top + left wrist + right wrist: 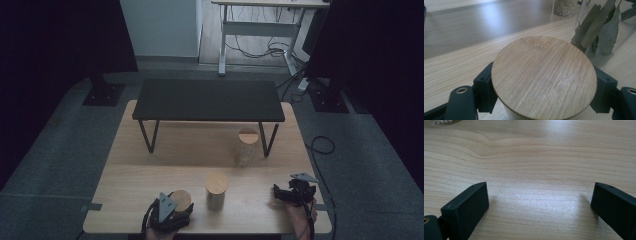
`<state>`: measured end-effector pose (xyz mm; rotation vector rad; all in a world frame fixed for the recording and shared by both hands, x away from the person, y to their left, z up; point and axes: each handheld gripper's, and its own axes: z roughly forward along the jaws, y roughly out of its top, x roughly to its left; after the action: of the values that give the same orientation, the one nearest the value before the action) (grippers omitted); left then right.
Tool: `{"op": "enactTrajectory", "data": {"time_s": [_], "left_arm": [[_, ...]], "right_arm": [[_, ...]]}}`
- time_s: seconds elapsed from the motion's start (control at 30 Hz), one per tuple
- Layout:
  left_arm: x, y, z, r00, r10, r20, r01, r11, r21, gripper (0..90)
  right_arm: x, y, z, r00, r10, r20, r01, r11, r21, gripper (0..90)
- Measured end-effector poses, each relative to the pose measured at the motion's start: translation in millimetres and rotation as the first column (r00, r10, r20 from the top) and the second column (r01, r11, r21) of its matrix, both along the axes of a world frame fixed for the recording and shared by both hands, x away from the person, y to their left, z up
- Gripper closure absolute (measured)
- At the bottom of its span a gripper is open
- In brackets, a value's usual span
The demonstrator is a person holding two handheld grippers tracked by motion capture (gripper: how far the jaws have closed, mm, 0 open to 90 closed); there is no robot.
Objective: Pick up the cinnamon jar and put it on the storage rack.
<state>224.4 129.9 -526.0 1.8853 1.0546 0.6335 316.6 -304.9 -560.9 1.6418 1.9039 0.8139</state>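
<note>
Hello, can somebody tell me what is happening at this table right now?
A person works at a wooden table with a gripper in each hand. The left gripper is shut on a jar with a bamboo lid at the near edge. The right gripper rests open over bare wood, holding nothing. A jar of dried leaves stands beside the held one, and a jar of grains stands farther back, near a low black shelf.
</note>
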Motion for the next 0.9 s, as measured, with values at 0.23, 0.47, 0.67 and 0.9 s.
{"op": "enactTrajectory", "data": {"time_s": [0.23,0.47,0.67,0.9], "left_arm": [[4.4,1.5,3.0,0.9998,-0.021,-0.001,0.021,0.9996,0.016,24.7],[9.7,7.7,9.2,0.9997,-0.026,0.002,0.026,0.9996,0.004,24.8],[14.3,13.0,13.8,0.9995,-0.033,0.0,0.033,0.9994,-0.007,24.8],[18.6,17.4,18.6,0.9993,-0.038,-0.001,0.038,0.9992,-0.013,24.8]], "right_arm": [[0.0,0.0,0.0,1.0,0.0,0.0,0.0,1.0,0.0,0.9],[0.0,0.0,0.0,1.0,0.0,0.0,0.0,1.0,0.0,0.9],[0.0,0.0,0.0,1.0,0.0,0.0,0.0,1.0,0.0,0.9],[0.0,0.0,0.0,1.0,0.0,0.0,0.0,1.0,0.0,0.9]]}}
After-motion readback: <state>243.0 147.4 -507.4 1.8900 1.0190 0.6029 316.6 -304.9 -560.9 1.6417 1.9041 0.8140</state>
